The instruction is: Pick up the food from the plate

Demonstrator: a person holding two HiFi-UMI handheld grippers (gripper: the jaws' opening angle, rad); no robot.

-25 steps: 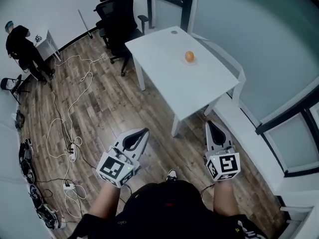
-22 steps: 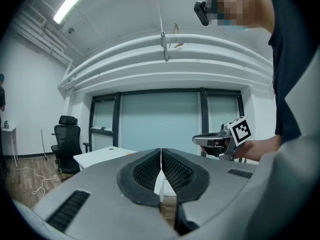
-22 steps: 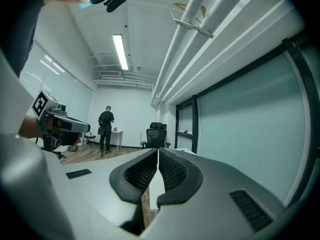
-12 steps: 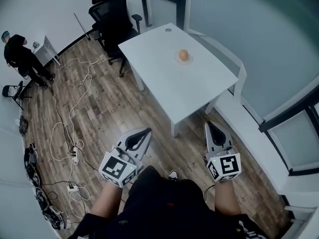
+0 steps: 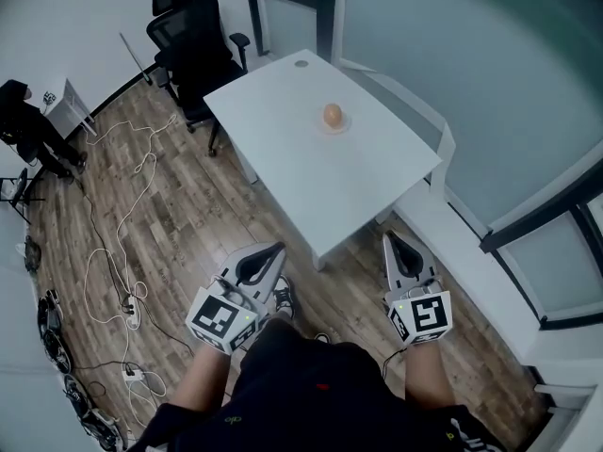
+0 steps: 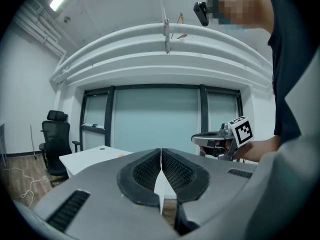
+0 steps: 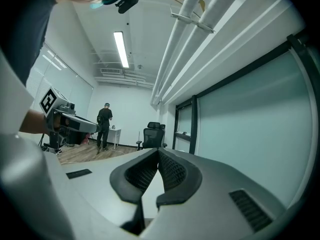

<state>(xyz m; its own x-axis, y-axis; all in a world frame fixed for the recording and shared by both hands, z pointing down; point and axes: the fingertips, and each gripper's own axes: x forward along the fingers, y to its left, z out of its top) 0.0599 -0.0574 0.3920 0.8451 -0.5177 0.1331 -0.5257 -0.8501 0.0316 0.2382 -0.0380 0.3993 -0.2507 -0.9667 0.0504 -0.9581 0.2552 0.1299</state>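
A round orange piece of food [image 5: 332, 114] sits on a small plate [image 5: 333, 127] near the far side of a white table [image 5: 311, 177]. Both grippers are held out over the wooden floor, short of the table's near corner. My left gripper [image 5: 272, 250] is shut with nothing in it, its jaws meeting in the left gripper view [image 6: 161, 156], where the food [image 6: 120, 156] shows as a tiny orange spot far off. My right gripper [image 5: 392, 237] is shut and empty too, as the right gripper view [image 7: 158, 156] shows.
Black office chairs [image 5: 193, 36] stand at the table's far left corner. Loose cables [image 5: 122, 205] and power strips lie across the floor on the left. A person [image 5: 28, 125] stands by a small white desk [image 5: 66, 102]. A white ledge [image 5: 471, 262] runs along the glass wall.
The table and the food have come nearer and slid left in the head view as the person walks forward. Both grippers stay shut and level.
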